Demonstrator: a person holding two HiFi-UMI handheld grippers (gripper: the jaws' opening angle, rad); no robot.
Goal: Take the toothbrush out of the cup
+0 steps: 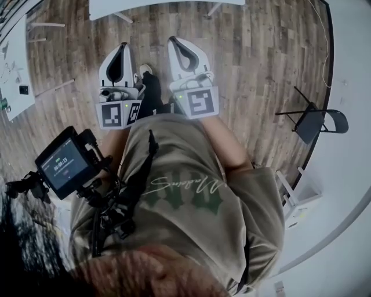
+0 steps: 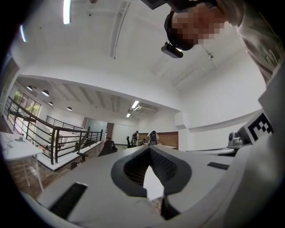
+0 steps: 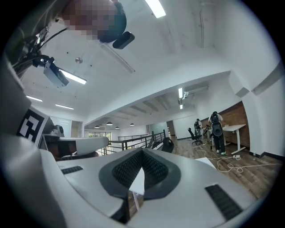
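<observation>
Left gripper (image 1: 123,47) and right gripper (image 1: 175,42): jaws pressed together, empty, over a wood-plank floor (image 1: 261,58). 1 black folding chair (image 1: 313,122) stands right, and 1 white table (image 1: 14,69) stands left.

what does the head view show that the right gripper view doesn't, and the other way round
Only the head view: the person's shirt, a small screen, a black folding chair. Only the right gripper view: ceiling lights, a black railing, people by a desk. Both: the right gripper, fingers shut and empty, the left gripper, the wood floor.
</observation>
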